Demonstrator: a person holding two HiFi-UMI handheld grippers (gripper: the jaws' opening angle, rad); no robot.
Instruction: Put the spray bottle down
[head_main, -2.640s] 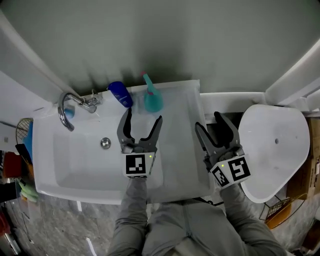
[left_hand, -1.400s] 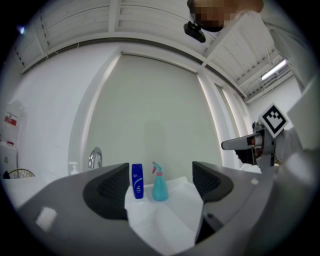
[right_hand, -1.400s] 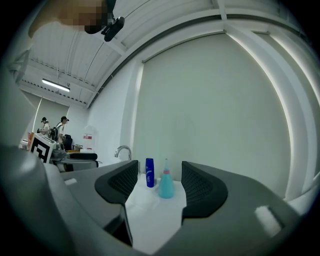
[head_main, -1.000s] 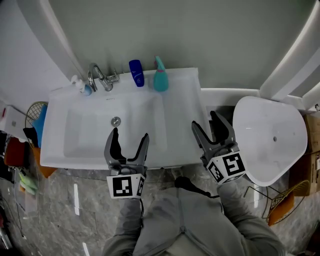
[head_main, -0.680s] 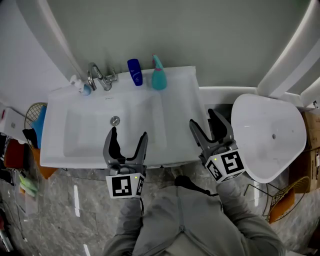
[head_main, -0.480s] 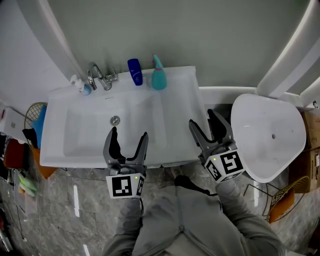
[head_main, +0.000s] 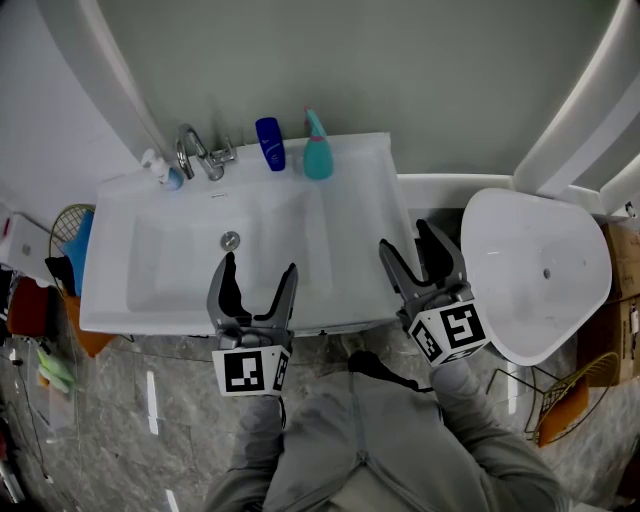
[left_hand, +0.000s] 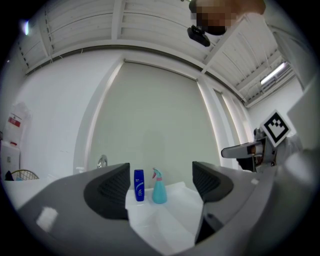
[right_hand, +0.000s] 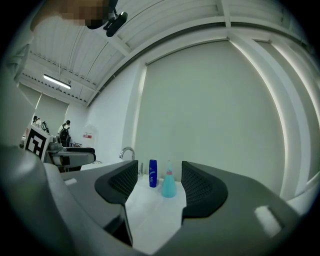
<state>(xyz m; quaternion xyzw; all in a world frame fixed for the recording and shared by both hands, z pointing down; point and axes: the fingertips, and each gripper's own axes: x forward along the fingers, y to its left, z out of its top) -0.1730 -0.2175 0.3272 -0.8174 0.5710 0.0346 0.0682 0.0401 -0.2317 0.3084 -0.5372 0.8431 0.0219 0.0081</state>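
We're over a white washbasin (head_main: 360, 215) set against a plain grey-green wall (head_main: 350, 60), with marbled grey floor (head_main: 120, 420) below its front edge. A chrome faucet (head_main: 192, 152) stands at the back left, and the drain (head_main: 231, 240) sits in the middle of the bowl. A wire basket (head_main: 62, 222) stands off to the basin's left, and a big white rounded seat-like shell (head_main: 540, 290) fills the right side.

And there's the teal spray bottle (head_main: 318, 160): upright on the basin's back ledge, close to the wall, with a dark blue bottle (head_main: 270, 145) just beside it on the faucet side. Nothing is touching it.

The left claw (head_main: 258, 268) hovers over the front rim of the basin, released, jaws spread wide with only bare white basin between them. From its own view the spray bottle (left_hand: 159, 192) and the blue bottle (left_hand: 139, 186) show small in the gap, well apart from the jaws.

The right claw (head_main: 405, 240) is released too, jaws apart and gripping nothing, held at the basin's right edge. Its view frames the spray bottle (right_hand: 168, 187) far off between the jaws, again beside the blue bottle (right_hand: 153, 180). Grey sleeves (head_main: 260, 440) run back from both claws.
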